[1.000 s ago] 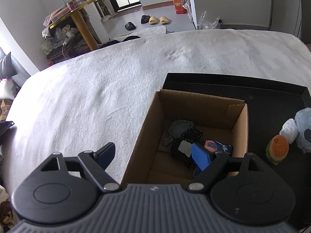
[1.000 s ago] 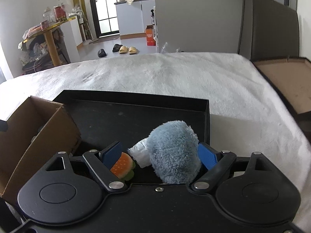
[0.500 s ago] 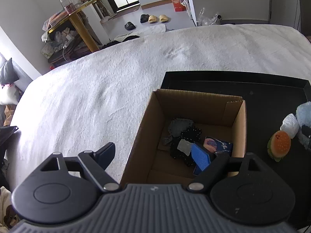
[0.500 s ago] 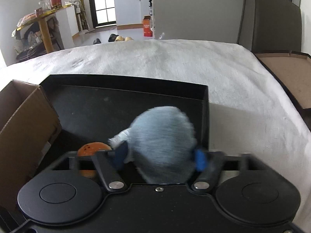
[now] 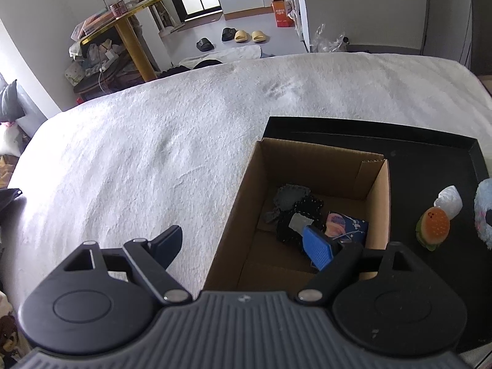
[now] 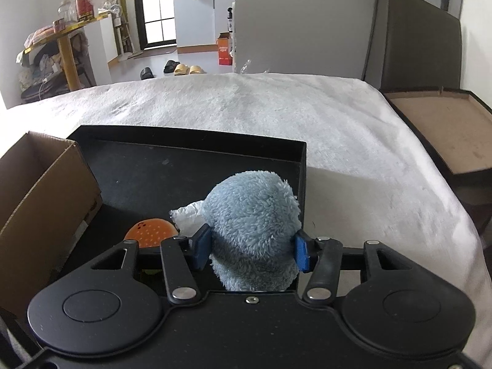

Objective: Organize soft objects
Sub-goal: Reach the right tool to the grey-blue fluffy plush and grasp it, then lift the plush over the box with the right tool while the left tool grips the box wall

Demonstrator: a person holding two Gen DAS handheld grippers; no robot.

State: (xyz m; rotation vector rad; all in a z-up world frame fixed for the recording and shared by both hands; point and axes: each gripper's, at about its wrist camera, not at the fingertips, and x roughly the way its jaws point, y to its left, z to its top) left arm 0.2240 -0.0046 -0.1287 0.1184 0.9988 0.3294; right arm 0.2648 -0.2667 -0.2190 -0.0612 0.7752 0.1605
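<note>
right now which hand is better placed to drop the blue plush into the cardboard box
Right. The right gripper already has its fingers clamped on the blue plush, with the cardboard box just to its left. The left gripper is open and empty over the box's near edge.

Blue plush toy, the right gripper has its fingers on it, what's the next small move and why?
Probably lift it and carry it left toward the cardboard box. The right gripper is shut on the blue plush toy, which sits in the black tray beside the burger plush. The box stands open with soft items already inside, and the left gripper is open above it.
</note>
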